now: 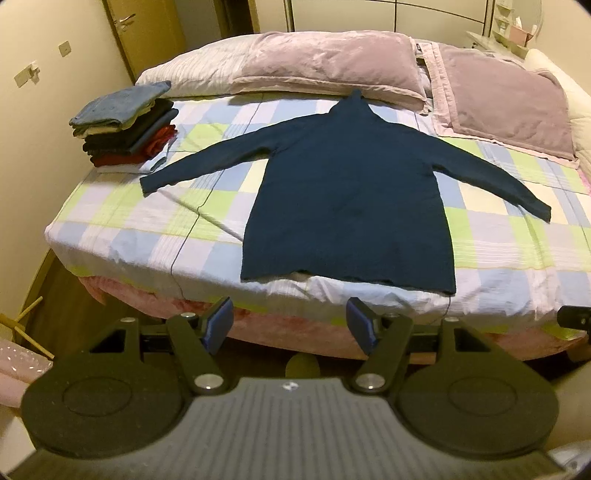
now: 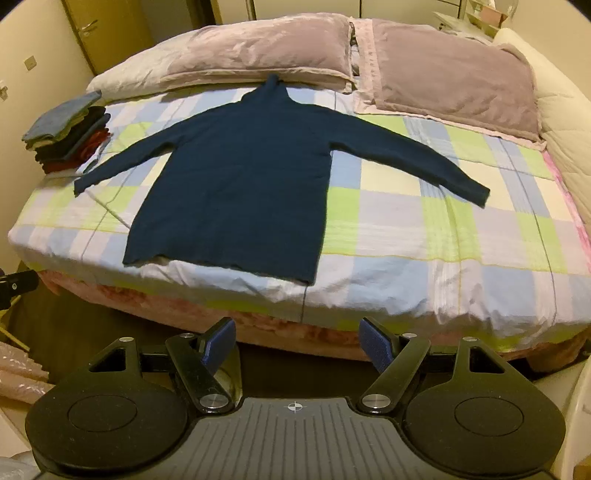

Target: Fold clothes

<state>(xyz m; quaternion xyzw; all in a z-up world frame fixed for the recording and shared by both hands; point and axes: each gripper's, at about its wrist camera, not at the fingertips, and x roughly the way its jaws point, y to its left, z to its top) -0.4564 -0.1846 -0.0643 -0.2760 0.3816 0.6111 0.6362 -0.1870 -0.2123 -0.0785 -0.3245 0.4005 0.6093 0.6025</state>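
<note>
A dark blue turtleneck sweater (image 1: pixel 351 192) (image 2: pixel 236 184) lies flat on the checked bed sheet (image 1: pixel 147 221) (image 2: pixel 406 229), both sleeves spread out, collar toward the pillows, hem near the bed's front edge. My left gripper (image 1: pixel 290 323) hovers in front of the bed's edge, below the hem, open, with nothing between its blue pads. Further to the right, my right gripper (image 2: pixel 297 341) also stands open and empty, off the bed and short of the sweater. At the bed's far left corner rests a stack of folded clothes (image 1: pixel 125 125) (image 2: pixel 66 134).
Two mauve pillows (image 1: pixel 325 62) (image 1: pixel 506 107) line the head of the bed. A door (image 1: pixel 144 33) and wall stand at the left. A pink blanket (image 1: pixel 258 314) hangs under the sheet at the front edge. A white quilt (image 2: pixel 565 129) lies at the right.
</note>
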